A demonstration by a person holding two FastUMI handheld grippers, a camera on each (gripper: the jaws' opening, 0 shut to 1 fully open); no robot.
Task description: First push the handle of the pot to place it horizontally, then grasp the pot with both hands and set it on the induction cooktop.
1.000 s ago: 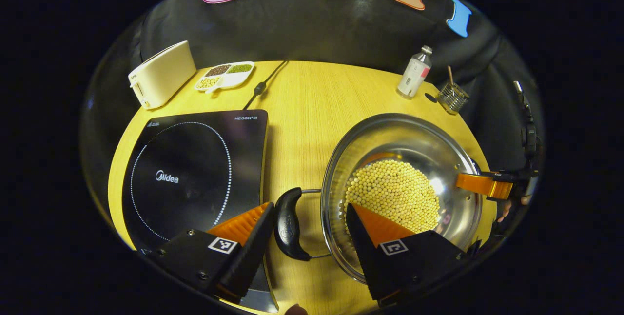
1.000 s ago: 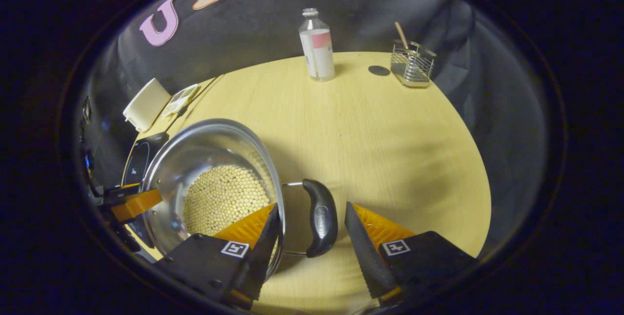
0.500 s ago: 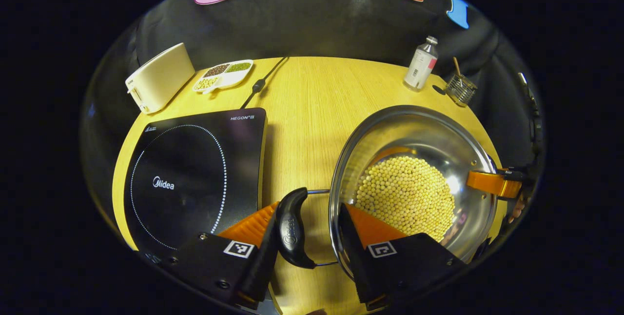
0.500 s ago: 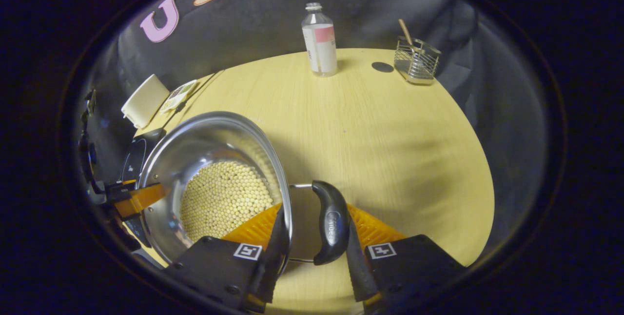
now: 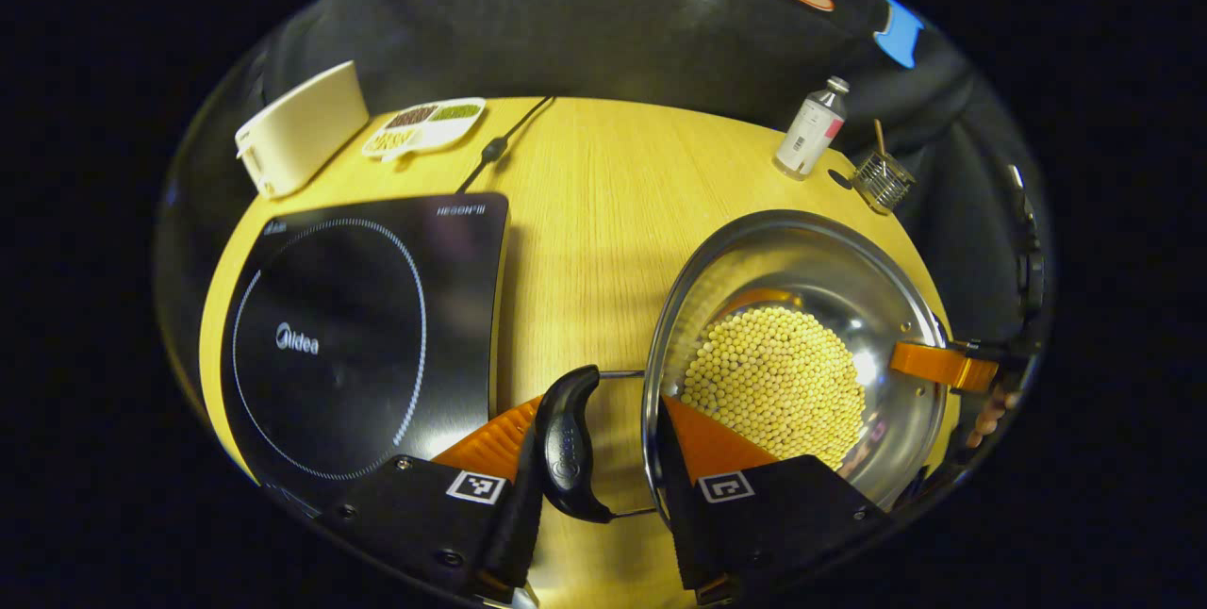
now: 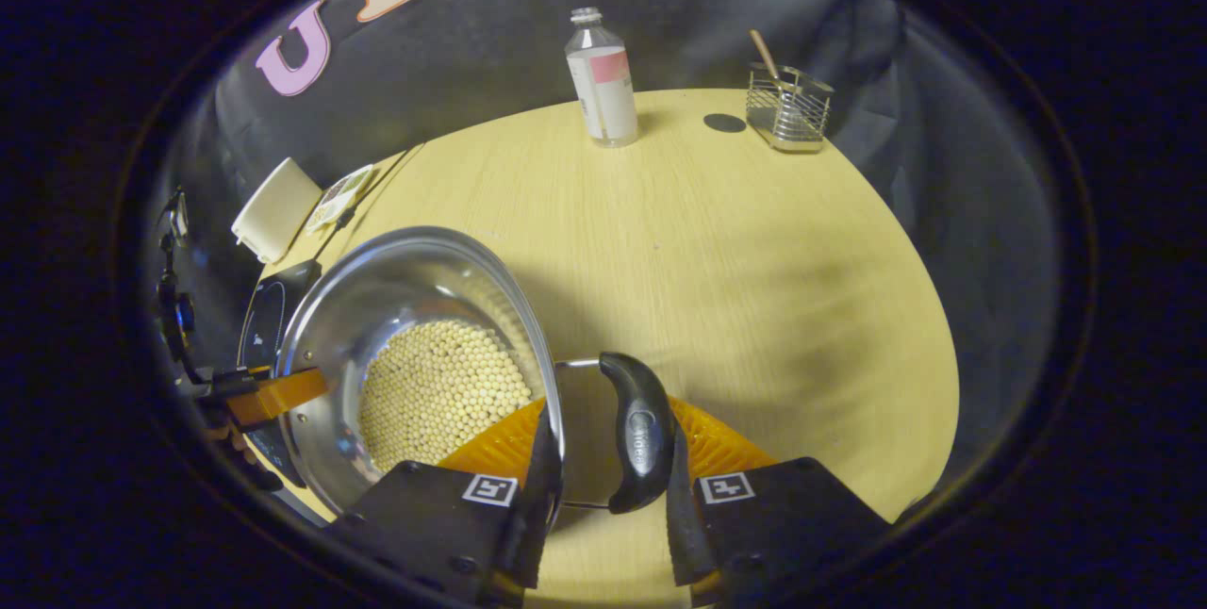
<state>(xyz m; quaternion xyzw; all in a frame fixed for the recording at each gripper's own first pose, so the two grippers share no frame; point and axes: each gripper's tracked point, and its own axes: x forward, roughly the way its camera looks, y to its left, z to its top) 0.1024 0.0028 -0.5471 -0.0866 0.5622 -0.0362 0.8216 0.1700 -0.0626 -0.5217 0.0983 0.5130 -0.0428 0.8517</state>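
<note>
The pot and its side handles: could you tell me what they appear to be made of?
The pot looks like polished stainless steel: mirror-bright walls reflecting the beans. Its handle seems glossy black plastic on thin metal wire, though that is a guess.

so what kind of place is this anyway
Likely a staged kitchen booth: a wooden table against black cloth, holding an induction cooktop, a steel pot of soybeans, and a toaster.
</note>
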